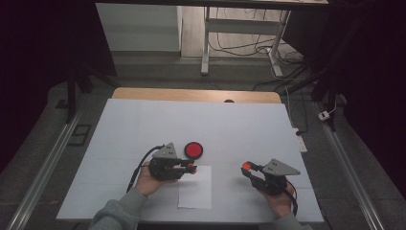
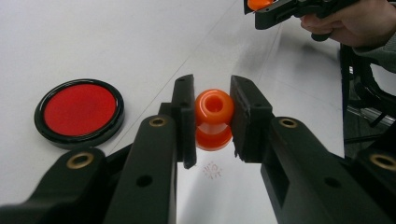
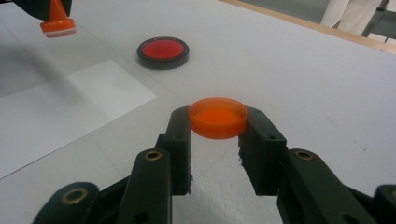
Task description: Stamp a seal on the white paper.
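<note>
Nearest, the right gripper [image 1: 247,167] clamps an orange cap [image 3: 218,117] above the white table [image 1: 249,124], while to its left the left gripper [image 1: 192,167] clenches an orange stamp [image 2: 214,119] over the paper sheet [image 1: 196,191], with the red ink pad [image 1: 194,150] just beyond.

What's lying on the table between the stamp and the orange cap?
In the high view, only the white paper sheet lies between the stamp and the orange cap.
</note>
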Motion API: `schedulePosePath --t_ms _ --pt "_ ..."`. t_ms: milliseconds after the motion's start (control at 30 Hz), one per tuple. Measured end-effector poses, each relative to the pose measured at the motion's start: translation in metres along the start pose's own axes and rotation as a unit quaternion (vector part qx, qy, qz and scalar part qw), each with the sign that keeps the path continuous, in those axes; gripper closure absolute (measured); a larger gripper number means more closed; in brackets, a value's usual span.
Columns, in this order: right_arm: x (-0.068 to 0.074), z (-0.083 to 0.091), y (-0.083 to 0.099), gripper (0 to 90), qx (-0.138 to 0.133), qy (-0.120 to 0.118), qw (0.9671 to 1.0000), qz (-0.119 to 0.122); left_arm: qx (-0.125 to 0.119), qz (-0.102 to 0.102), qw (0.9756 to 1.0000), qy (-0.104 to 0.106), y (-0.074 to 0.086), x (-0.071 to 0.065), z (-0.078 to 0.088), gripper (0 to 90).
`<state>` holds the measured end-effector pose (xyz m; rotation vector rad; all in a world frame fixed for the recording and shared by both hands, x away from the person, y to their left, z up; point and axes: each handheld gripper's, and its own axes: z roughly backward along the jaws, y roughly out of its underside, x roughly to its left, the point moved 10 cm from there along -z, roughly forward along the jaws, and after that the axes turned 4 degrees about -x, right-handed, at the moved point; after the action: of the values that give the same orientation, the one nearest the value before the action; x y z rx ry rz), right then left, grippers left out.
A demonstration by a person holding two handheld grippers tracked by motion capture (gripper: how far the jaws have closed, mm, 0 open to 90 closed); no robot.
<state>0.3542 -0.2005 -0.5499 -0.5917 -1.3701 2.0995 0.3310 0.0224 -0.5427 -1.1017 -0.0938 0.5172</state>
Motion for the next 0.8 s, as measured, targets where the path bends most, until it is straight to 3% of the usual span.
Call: schedulePosePath --t_ms 800 --pt "0.0 -0.001 0.001 64.7 0.004 -0.001 1.0 0.0 0.027 -0.004 0.9995 0.014 0.015 -0.009 -0.016 72.2"
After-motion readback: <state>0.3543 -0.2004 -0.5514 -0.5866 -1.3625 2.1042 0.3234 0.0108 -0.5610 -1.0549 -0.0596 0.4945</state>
